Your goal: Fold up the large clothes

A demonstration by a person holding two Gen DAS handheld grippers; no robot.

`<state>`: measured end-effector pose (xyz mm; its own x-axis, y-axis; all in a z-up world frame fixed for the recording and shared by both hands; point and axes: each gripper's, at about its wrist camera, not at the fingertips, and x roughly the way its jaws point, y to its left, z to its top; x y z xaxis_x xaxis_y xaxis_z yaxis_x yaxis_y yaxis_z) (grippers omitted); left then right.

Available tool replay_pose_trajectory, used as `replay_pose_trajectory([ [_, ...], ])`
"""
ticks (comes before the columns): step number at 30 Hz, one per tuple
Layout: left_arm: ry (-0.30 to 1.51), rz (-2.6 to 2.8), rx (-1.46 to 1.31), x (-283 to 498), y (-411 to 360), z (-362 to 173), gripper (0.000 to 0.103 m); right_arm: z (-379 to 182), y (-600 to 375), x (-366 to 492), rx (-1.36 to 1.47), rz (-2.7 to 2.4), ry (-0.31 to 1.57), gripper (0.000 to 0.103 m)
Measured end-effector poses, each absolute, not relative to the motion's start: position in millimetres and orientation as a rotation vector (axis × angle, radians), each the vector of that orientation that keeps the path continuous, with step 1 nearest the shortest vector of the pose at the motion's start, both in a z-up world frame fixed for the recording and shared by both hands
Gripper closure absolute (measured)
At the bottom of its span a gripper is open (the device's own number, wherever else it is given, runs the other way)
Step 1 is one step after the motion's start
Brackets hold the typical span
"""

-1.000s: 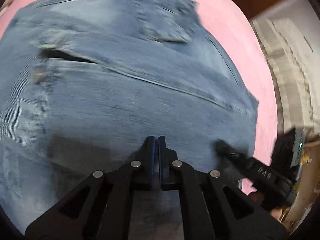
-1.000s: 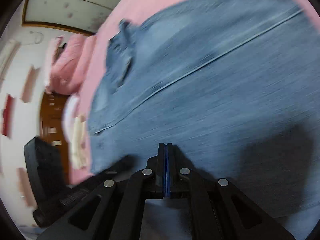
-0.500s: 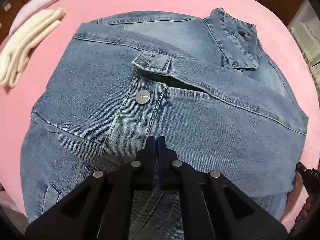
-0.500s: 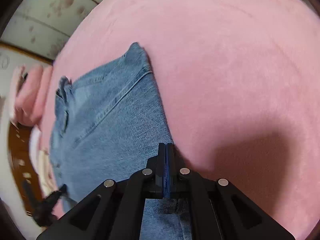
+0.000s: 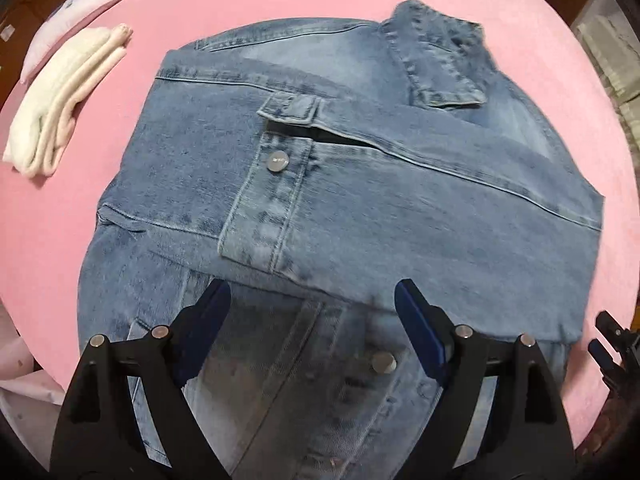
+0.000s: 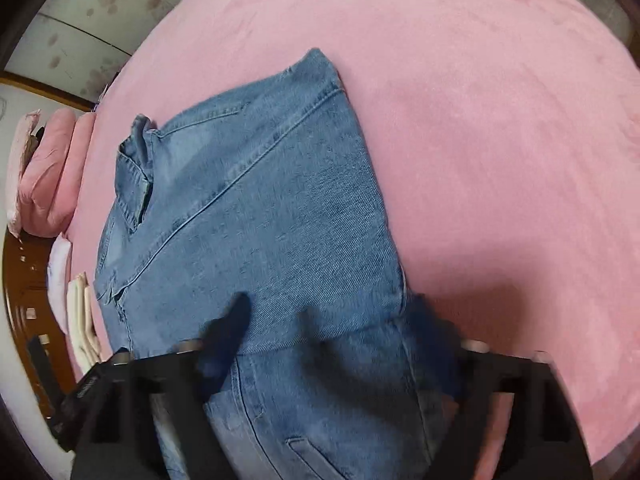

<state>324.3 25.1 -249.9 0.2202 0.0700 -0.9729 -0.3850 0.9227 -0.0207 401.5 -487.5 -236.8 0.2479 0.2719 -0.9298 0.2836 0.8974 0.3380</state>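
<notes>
A blue denim jacket (image 5: 360, 208) lies on the pink bed (image 5: 80, 216), its lower part folded up over the body, with the hem edge across the near side and the collar (image 5: 440, 68) at the far right. My left gripper (image 5: 312, 316) is open and empty, just above the folded hem edge. In the right wrist view the jacket (image 6: 260, 220) runs from near to far left. My right gripper (image 6: 332, 340) is open and empty over its near right edge; its fingers are blurred.
A folded white garment (image 5: 64, 120) and a pale pillow (image 5: 68, 8) lie at the far left of the bed. Pink pillows (image 6: 48, 176) sit at the headboard. The other gripper (image 5: 616, 352) shows at the right edge. Bare pink bed (image 6: 500, 160) lies to the right.
Both grippers were shut on the jacket's hem and carried it up over the body. Now both have opened and let go, and the fold lies flat.
</notes>
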Motion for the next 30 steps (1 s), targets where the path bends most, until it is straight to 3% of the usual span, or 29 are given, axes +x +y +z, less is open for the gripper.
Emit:
replay_pose_trajectory([
  [14,1.340,0.107,-0.200,256,26,-225,0.020,-170,-467,292,0.421,-0.042,1.274,0.018],
  [30,1.407,0.082,-0.215,110,70,-228,0.020,-174,-383,96,0.491,-0.005,1.247,0.018],
])
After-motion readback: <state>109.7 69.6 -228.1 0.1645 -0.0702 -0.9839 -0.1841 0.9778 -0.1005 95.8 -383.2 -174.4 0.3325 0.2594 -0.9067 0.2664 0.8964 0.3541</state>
